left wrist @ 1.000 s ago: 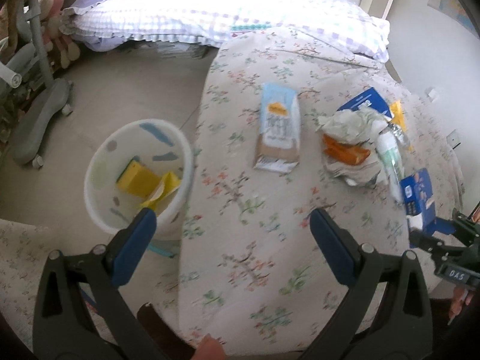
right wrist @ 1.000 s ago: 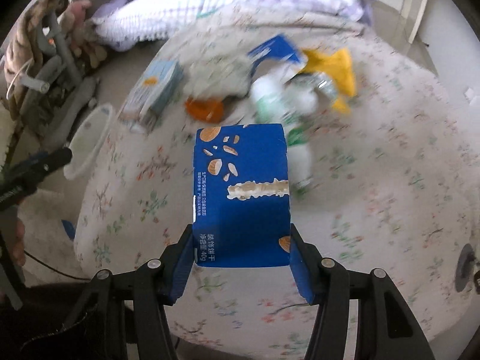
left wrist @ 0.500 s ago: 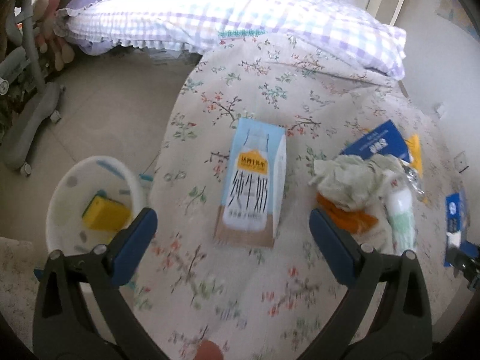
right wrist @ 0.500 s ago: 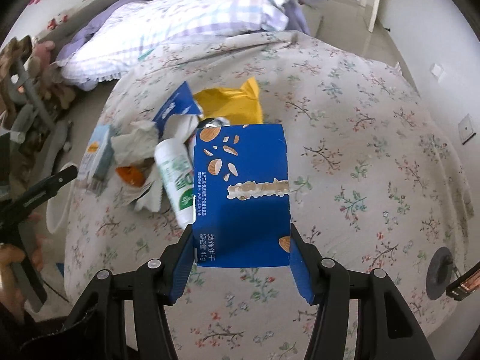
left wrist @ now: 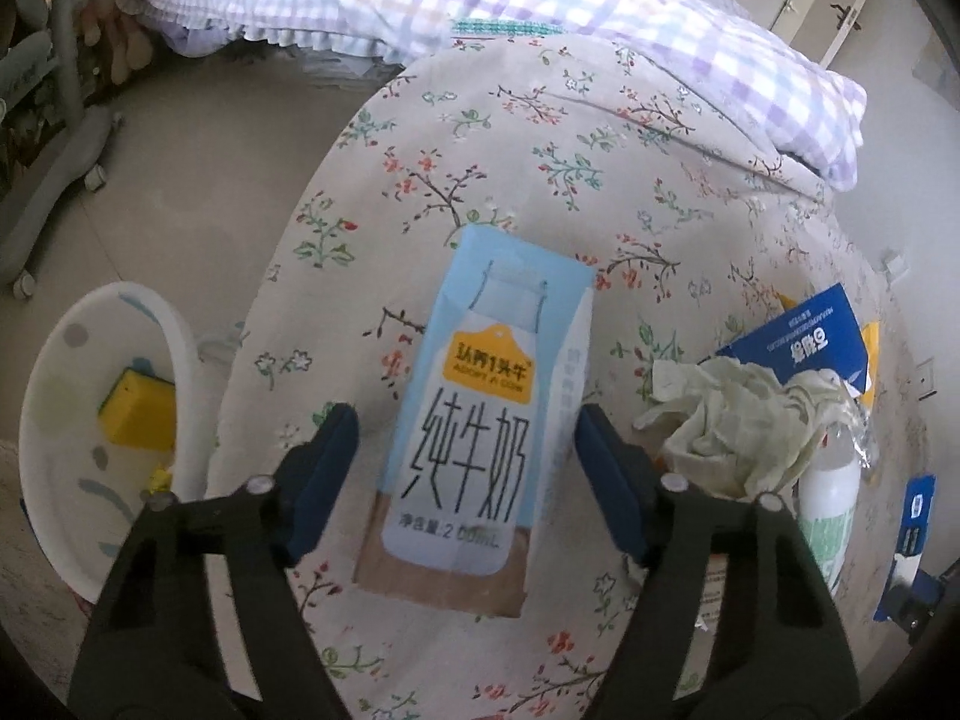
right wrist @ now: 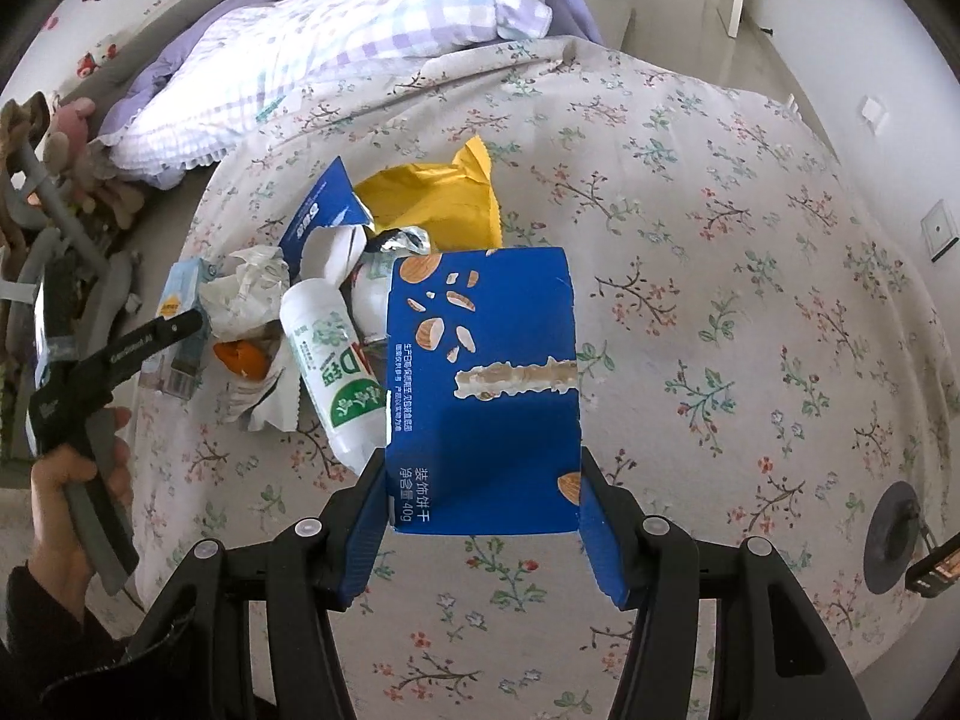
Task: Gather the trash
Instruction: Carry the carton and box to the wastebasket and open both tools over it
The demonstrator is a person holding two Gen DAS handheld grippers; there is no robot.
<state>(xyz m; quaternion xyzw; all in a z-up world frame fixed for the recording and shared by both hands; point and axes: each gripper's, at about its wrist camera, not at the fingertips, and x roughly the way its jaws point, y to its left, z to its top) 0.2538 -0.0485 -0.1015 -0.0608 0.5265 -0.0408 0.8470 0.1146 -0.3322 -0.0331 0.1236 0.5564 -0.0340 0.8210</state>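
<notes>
Near the left edge of the flowered bed cover (left wrist: pixel 690 138), seen from our left wrist, the milk carton (left wrist: pixel 480 414) lies flat between the spread fingers of our left gripper (left wrist: pixel 465 450), neither pad touching it; the white bin (left wrist: pixel 180 372) stands on the floor beside that edge. From our right wrist, our right gripper (right wrist: pixel 483 498) is clamped on the blue biscuit box (right wrist: pixel 486 384), lifted above the cover, with the white bottle (right wrist: pixel 330 366) and yellow wrapper (right wrist: pixel 438 198) lying toward the left edge.

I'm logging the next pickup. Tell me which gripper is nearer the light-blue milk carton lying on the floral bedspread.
Left. The left gripper straddles the light-blue milk carton, fingers open on either side. The right gripper is off beyond the trash pile, clamping a blue biscuit box.
</notes>
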